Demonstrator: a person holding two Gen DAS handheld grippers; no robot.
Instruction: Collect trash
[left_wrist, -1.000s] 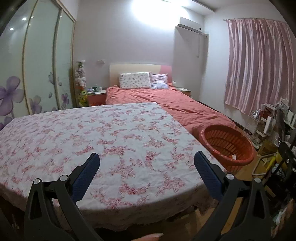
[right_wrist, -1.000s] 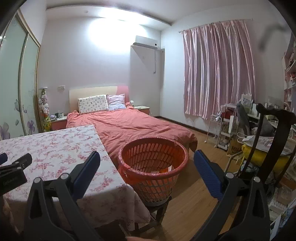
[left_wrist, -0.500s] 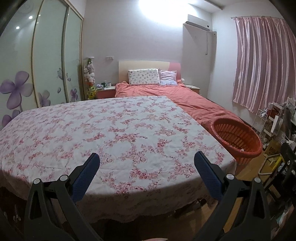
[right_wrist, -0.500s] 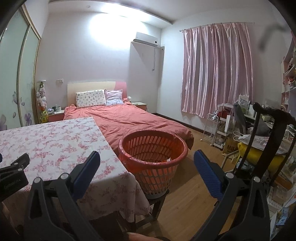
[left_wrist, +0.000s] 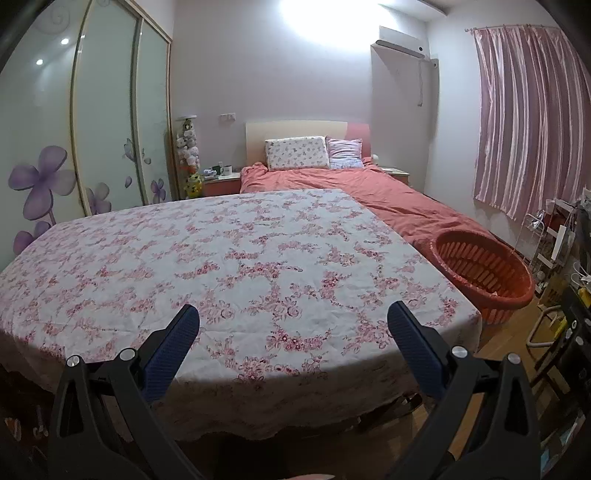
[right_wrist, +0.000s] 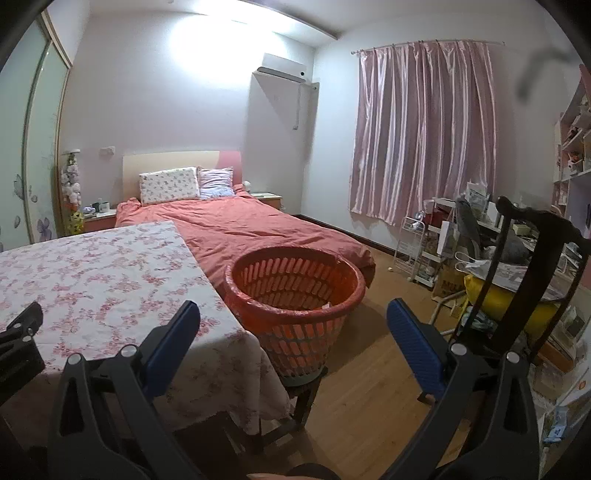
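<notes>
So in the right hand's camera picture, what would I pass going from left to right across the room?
Flowered tablecloth → orange basket → white wire rack → dark wooden chair.

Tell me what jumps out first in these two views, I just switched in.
The floral tablecloth fills the left wrist view, with no trash visible on it. Off its right edge, the orange basket sits raised on a stool, the red bed behind it. Both the left claw and the right claw are open, holding nothing.
</notes>
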